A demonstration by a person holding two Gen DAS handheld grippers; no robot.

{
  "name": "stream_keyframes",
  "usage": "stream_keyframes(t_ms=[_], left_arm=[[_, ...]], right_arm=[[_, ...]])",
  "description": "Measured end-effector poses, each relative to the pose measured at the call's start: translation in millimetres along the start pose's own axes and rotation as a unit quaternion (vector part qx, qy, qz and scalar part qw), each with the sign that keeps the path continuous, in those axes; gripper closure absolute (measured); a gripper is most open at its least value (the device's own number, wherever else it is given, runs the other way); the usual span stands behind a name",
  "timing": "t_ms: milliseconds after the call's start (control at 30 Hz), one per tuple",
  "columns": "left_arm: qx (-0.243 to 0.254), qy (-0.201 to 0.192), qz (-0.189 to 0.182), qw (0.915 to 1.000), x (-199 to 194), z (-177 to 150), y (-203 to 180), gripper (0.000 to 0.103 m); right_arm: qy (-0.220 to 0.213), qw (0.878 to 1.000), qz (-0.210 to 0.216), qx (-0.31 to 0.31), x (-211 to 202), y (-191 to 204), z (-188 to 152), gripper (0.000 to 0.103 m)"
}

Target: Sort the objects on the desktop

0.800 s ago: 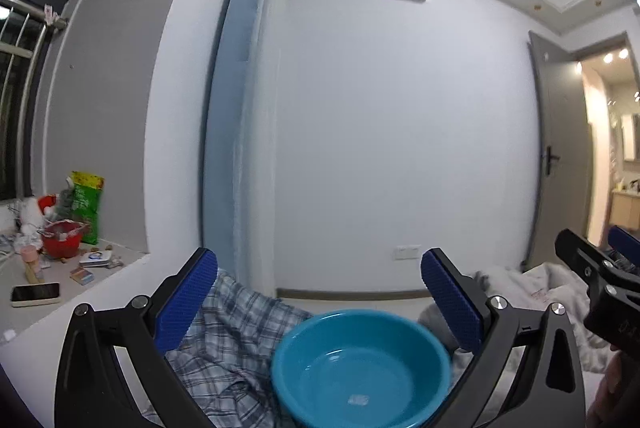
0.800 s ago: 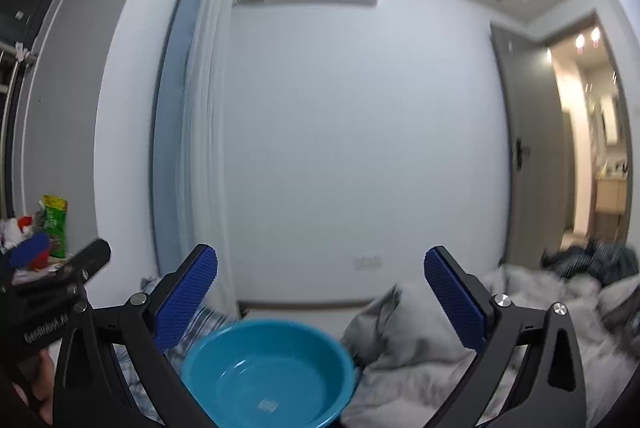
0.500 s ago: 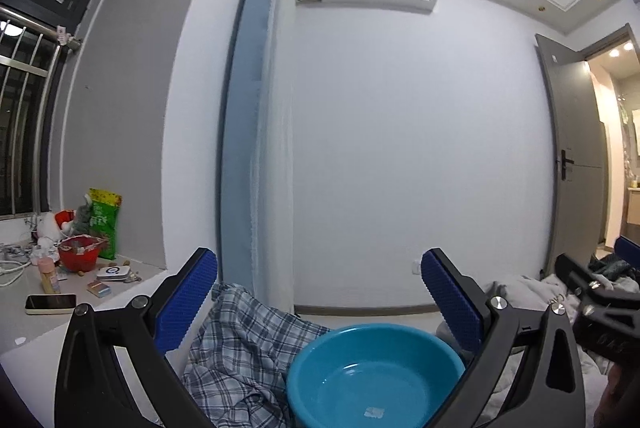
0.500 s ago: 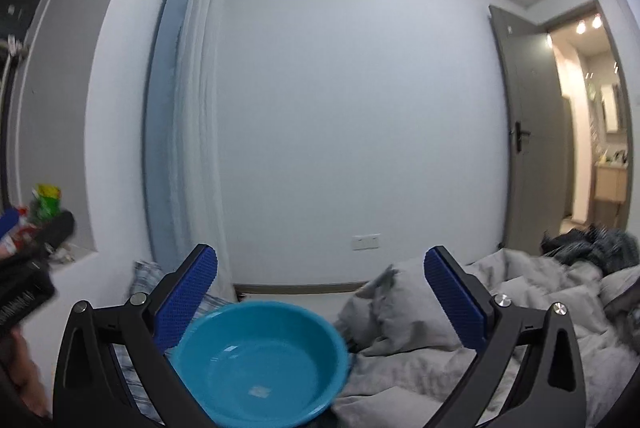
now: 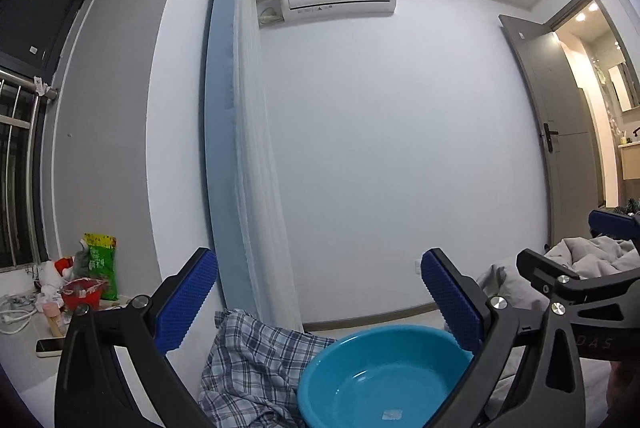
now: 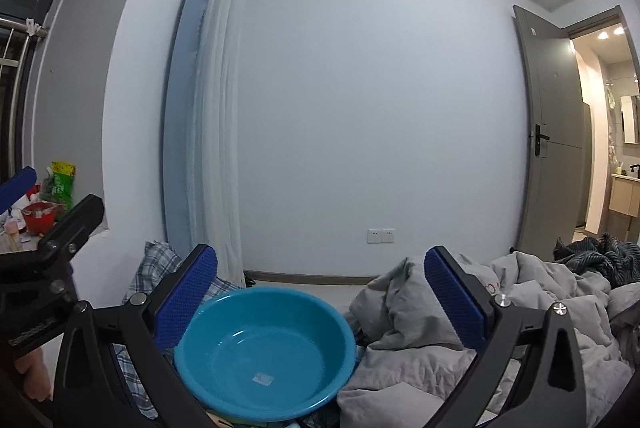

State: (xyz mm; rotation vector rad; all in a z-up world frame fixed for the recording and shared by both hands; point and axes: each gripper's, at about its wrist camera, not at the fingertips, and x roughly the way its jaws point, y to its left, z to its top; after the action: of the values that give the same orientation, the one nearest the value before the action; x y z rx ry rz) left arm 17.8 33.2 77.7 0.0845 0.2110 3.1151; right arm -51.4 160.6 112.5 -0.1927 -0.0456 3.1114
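Between the wide-spread, empty jaws of the left tool (image 5: 320,304), at 6 o'clock, a blue basin (image 5: 384,380) rests on rumpled bedding beside a plaid cloth (image 5: 256,368); the right tool (image 6: 320,300), equally wide and empty, frames the same basin at 7 o'clock. The cluttered desk (image 5: 24,368) with red bowl (image 5: 80,298), phone (image 5: 50,346) and green bag (image 5: 100,264) lies well apart at 9 o'clock. Risks, as judged: the basin may tip on the soft grey duvet (image 6: 460,340); level tools aimed away from the desk may collide with each other, being close side by side.
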Motion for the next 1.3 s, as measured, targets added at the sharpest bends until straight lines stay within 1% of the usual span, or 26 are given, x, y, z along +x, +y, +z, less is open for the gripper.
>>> stream_keyframes(t_ms=[167,300,367,500,633,700,800,867,1033,1133,1200,1300], left_arm=[[-0.012,0.006,0.003,0.9999,2.5,-0.6,7.2,0.0],[-0.019,0.016,0.004,0.9997,6.9,-2.0,11.8,0.0],[-0.023,0.015,0.001,0.9996,7.2,-1.6,13.9,0.0],[-0.038,0.01,-0.014,0.9991,5.7,1.1,19.3,0.0],[-0.043,0.009,-0.017,0.9989,4.3,2.0,20.1,0.0],[-0.044,0.012,-0.013,0.9989,5.1,1.7,19.2,0.0],[-0.049,0.011,-0.019,0.9986,4.6,2.7,19.1,0.0],[-0.052,0.008,-0.014,0.9985,3.2,3.1,19.3,0.0],[-0.045,0.004,-0.005,0.999,0.6,2.5,17.4,0.0],[-0.042,0.003,-0.01,0.9991,-0.5,1.8,16.6,0.0],[-0.039,0.003,-0.012,0.9992,-1.7,1.4,15.1,0.0],[-0.031,0.0,-0.002,0.9995,-3.9,2.3,12.1,0.0]], right_arm=[[0.005,1.0,-0.005,0.0,0.4,2.8,0.2,0.0],[-0.001,1.0,-0.019,-0.008,-1.5,5.0,2.9,0.0],[0.004,1.0,-0.023,-0.012,-0.3,6.0,4.0,0.0],[0.007,1.0,-0.021,-0.015,0.3,6.1,3.3,0.0],[0.009,1.0,-0.017,-0.008,0.7,4.4,3.5,0.0],[0.009,1.0,-0.016,-0.001,1.2,3.2,3.3,0.0],[0.023,1.0,-0.016,0.008,6.9,2.4,2.3,0.0],[0.035,0.999,-0.013,0.012,10.6,0.1,0.6,0.0],[0.037,0.999,-0.008,0.028,9.7,-5.0,-1.3,0.0],[0.034,0.999,-0.015,0.027,8.2,-5.9,-1.2,0.0],[0.041,0.999,-0.028,0.017,10.2,-4.0,-0.4,0.0],[0.037,0.999,-0.038,0.013,9.9,-3.3,-0.1,0.0]])
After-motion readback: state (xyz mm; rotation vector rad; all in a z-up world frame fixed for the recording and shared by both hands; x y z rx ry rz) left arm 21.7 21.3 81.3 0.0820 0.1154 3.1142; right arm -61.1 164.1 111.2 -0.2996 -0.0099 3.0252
